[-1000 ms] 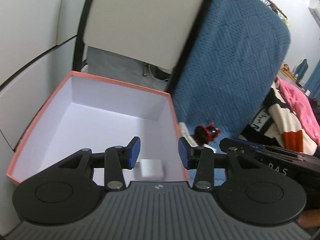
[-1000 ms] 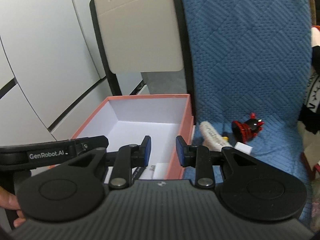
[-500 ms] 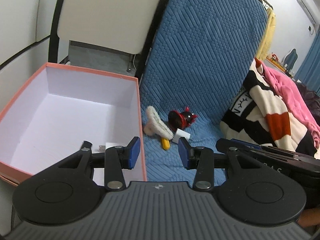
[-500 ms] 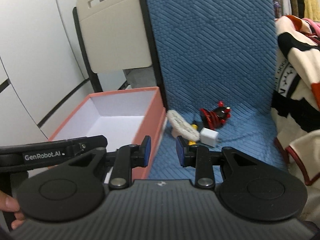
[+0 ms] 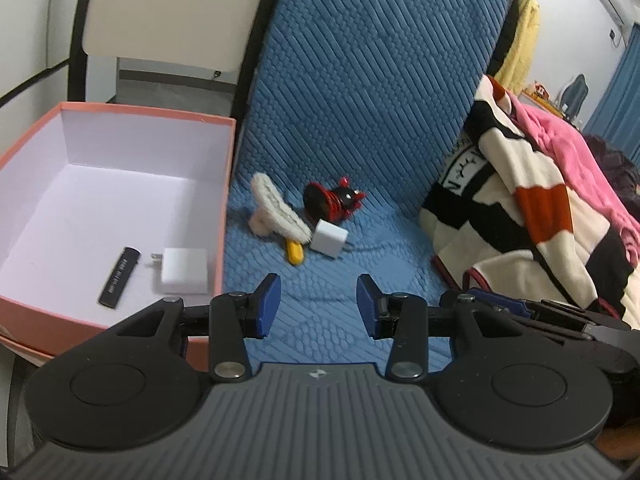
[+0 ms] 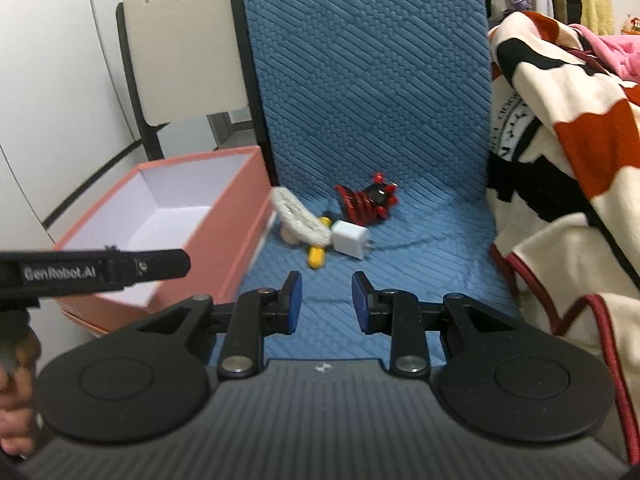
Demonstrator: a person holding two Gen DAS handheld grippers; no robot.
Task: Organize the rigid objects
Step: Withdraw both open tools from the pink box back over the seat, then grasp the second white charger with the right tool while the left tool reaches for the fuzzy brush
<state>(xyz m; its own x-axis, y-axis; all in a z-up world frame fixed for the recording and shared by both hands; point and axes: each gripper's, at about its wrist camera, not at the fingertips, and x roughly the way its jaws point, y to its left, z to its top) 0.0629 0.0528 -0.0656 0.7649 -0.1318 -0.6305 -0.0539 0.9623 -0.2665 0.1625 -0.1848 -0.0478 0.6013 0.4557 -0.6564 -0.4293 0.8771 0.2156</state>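
Observation:
A pink box point(image 5: 148, 111) with a white inside stands at the left. It holds a white charger point(image 5: 184, 270) and a black stick point(image 5: 119, 276). On the blue cushion point(image 5: 360, 120) to its right lie a fluffy white brush point(image 5: 278, 212), a yellow piece point(image 5: 295, 252), a second white charger point(image 5: 329, 238) and a red-and-black toy point(image 5: 334, 202). My left gripper point(image 5: 318, 300) hangs open over the cushion, short of this pile. My right gripper point(image 6: 326, 300) points at the same charger point(image 6: 351, 238) and toy point(image 6: 366, 202), its jaws slightly apart with nothing between them.
A striped blanket point(image 5: 520, 208) with a pink cloth behind it fills the right side. A beige chair back point(image 5: 168, 12) stands behind the box point(image 6: 240, 200), beside a white wall point(image 6: 48, 80). A hand point(image 6: 16, 420) shows at the lower left.
Both grippers have swung right, from over the box to over the blue cushion, and have come lower and nearer to the pile. Neither pair of jaws has changed its gap.

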